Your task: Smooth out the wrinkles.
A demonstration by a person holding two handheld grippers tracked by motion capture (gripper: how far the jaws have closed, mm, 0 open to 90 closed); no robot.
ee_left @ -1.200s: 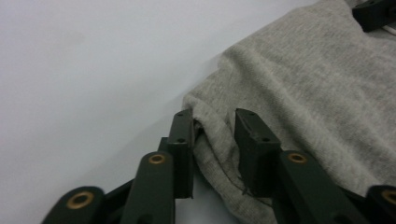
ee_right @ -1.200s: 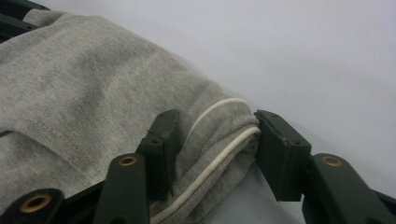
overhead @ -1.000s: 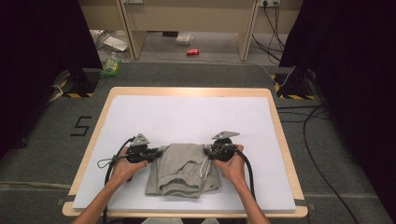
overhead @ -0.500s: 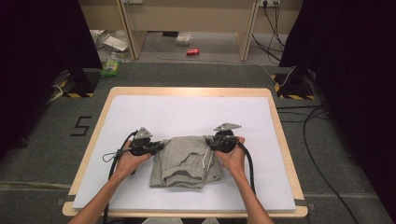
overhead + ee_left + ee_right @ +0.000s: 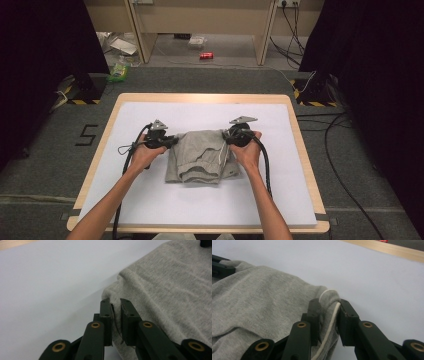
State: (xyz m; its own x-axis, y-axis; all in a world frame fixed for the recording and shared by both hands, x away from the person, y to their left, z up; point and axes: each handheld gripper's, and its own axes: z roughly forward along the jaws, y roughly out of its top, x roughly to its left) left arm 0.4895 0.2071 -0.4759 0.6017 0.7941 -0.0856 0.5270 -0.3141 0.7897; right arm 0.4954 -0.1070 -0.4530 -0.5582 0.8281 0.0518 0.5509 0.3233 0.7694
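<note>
Folded grey knit garment (image 5: pixel 200 156), likely sweat shorts with a white drawstring (image 5: pixel 329 325), lies in the middle of the white sheet on the wooden-rimmed table (image 5: pixel 300 150), near the person's edge. Left gripper (image 5: pixel 115 305): jaws nearly together, pinching a thin fold at the garment's left far corner. Right gripper (image 5: pixel 329 305): jaws a little wider, clamped on a thicker bunch at the right far corner, with the drawstring running between the pads. Judged step: carrying the top edge to make or straighten a fold. Risks: the left bite is shallow, right at the cloth's edge, so any sideways tension could pull the corner free and drop that side. The right grip rides partly on the cord; the round cord may roll and let fabric slip, or drag the string out of its channel. Uneven lift between hands would skew the fold or disturb the layers beneath.
</note>
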